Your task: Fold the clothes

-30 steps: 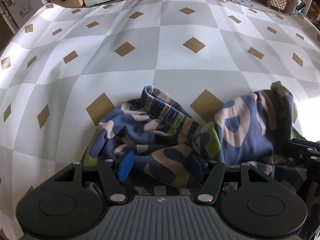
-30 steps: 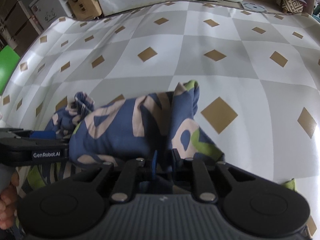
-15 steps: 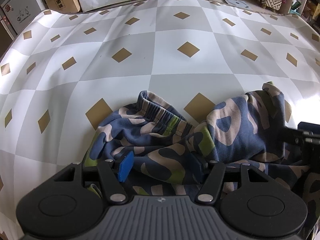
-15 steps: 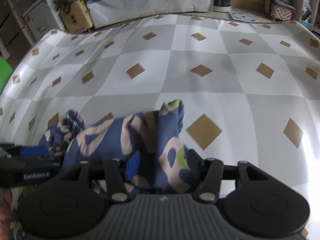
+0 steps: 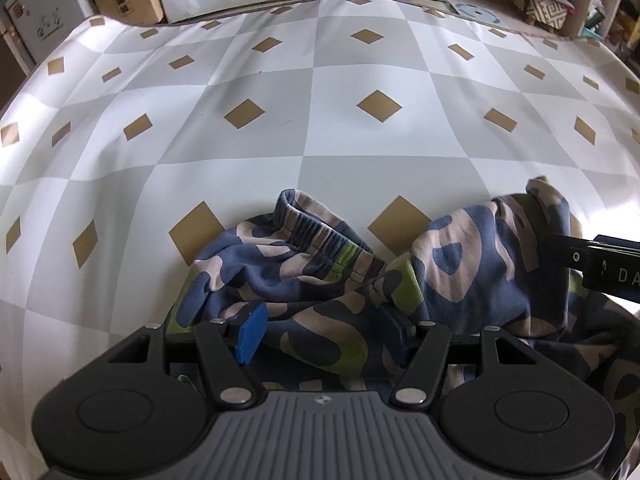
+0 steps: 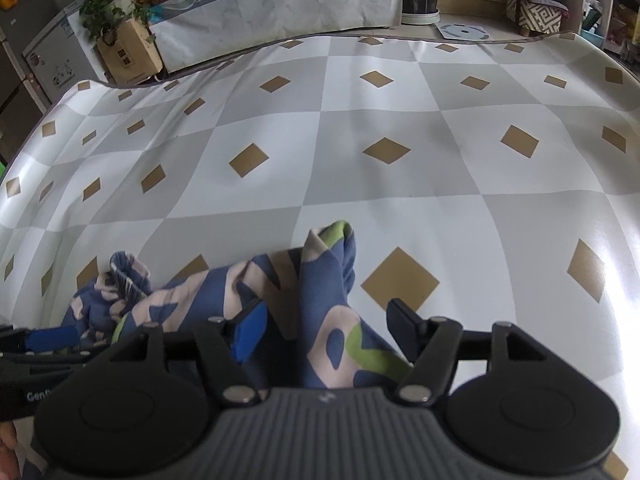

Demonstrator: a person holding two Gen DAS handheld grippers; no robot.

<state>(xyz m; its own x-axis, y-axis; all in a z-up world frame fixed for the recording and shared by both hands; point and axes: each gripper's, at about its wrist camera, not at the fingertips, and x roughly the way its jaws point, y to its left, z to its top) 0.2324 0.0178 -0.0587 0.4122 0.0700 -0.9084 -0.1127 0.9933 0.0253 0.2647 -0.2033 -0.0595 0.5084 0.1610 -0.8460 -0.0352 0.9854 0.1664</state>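
While the left gripper [image 5: 324,330] hangs tilted steeply down over the garment [image 5: 320,276], its jaws stand apart with a bunched fold of the blue, beige and green patterned cloth lying between them. Whether the pads press on that cloth cannot be told from the left wrist view. The blue pad [image 5: 250,332] of the left finger shows clearly; the pad on the other finger is mostly hidden by cloth.

The garment lies crumpled on the desk [image 5: 320,120], directly ahead of and beneath both grippers. Its ribbed elastic band [image 5: 316,228] sits just beyond the left gripper's fingertips.

The right gripper [image 6: 326,328] has just been opening. Its jaws now stand apart, with a raised ridge of the garment [image 6: 324,300] between them; the pads do not press on it. The ridge rises to a peak just ahead of the fingertips.

In the right wrist view, the left gripper's body enters from the lower left edge, beside the cloth. In the left wrist view, the right gripper's black finger enters from the right edge, against the garment's far lobe.

The desk carries a covering of grey and white squares with tan diamonds.
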